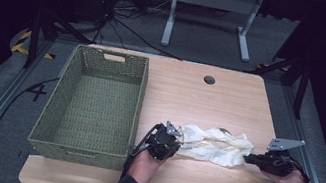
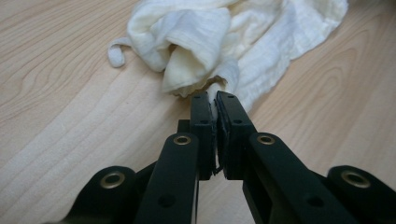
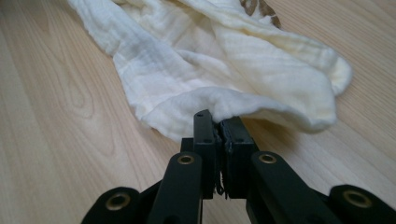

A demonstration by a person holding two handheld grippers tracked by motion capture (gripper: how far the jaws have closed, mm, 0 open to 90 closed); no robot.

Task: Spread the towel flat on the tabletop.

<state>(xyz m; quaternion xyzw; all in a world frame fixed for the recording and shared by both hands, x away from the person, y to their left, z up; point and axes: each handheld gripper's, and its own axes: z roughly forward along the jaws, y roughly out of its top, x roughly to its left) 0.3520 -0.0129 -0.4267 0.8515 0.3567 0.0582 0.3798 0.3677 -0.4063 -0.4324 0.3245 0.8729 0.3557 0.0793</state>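
A crumpled cream cloth [image 1: 215, 145] lies stretched left to right on the wooden table [image 1: 190, 96], in front of the person. My left gripper [image 1: 177, 138] is at the cloth's left end, and in the left gripper view my left gripper [image 2: 214, 96] is shut on a fold of the cloth [image 2: 219, 42] that runs in between the jaws. My right gripper [image 1: 246, 158] is at the cloth's right end. In the right gripper view, my right gripper [image 3: 217, 120] pinches the near edge of the cloth [image 3: 224, 70], with its jaws shut on it.
A green woven basket [image 1: 140, 103] with nothing in it stands on the left part of the table, right beside the left hand. A round cable hole [image 1: 209, 80] sits near the table's far edge. Behind the table are white desk legs [image 1: 170, 16] and floor cables.
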